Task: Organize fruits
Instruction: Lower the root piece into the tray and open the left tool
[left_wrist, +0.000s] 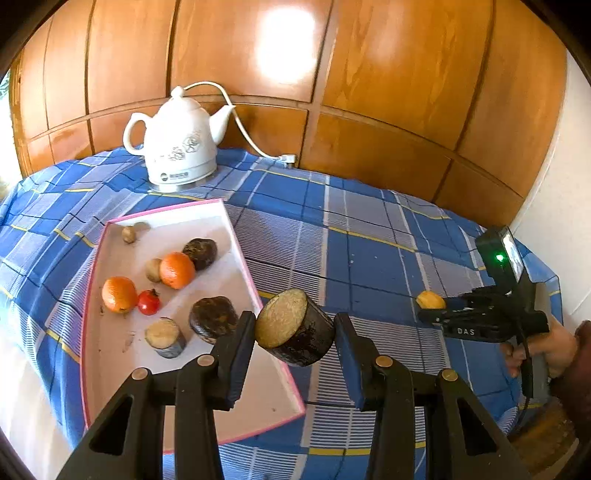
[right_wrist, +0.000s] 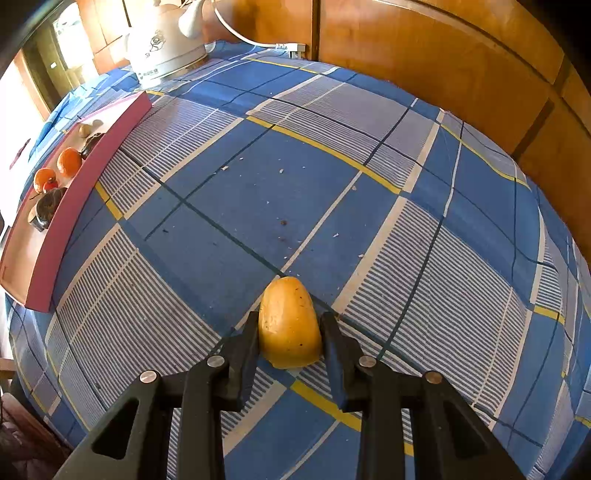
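yellow fruit piece (right_wrist: 289, 325) clamped between right tool (right_wrist: 289, 341) fingers.

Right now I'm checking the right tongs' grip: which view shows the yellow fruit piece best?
The right wrist view: the yellow fruit piece fills the centre, large and sharp, clamped between the right tongs on the blue checked tablecloth. The left wrist view shows it only as a small lump, partly hidden behind those tongs.

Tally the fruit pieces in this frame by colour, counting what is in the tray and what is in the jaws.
orange fruit: 2
red fruit: 1
dark-skinned chunk: 4
small tan fruit: 2
yellow piece: 1
Total: 10
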